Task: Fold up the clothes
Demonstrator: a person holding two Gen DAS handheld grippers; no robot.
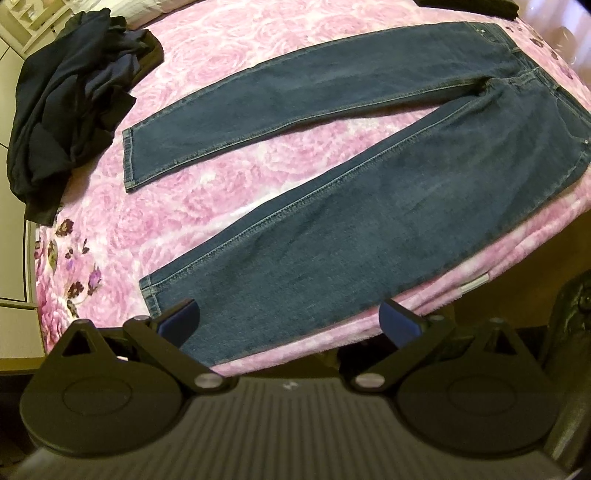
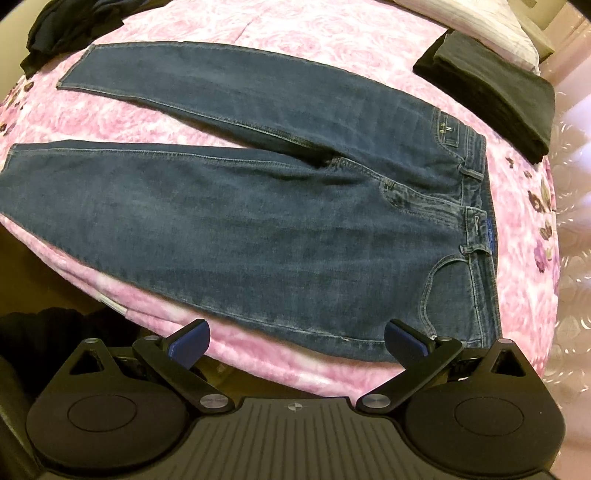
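A bed covered by a pink rose-patterned blanket fills both views, its near edge running just ahead of the two grippers. On that blanket a pair of dark blue jeans lies flat and spread out, legs parted in a narrow V. In the left wrist view the waistband sits far right and the two hems point left; the nearer leg reaches almost to the bed's near edge. In the right wrist view the jeans show the waistband at the right with belt loops, a pocket curve and a small dark patch at the far corner of the waist.

A crumpled heap of dark navy clothes sits on the bed's far left corner, apart from the farther hem and partly hanging over the edge; the same heap appears at the top left of the right wrist view. A folded black garment rests beyond the waistband, apart from the jeans, with a white pillow behind it. Nothing lies on top of the jeans.

The left gripper hovers over the near hem end of the nearer leg, its blue-padded fingers spread wide with nothing between them. The right gripper hovers at the near edge of the hip area, fingers likewise wide apart and holding nothing. A small white tag shows at the blanket's near edge.
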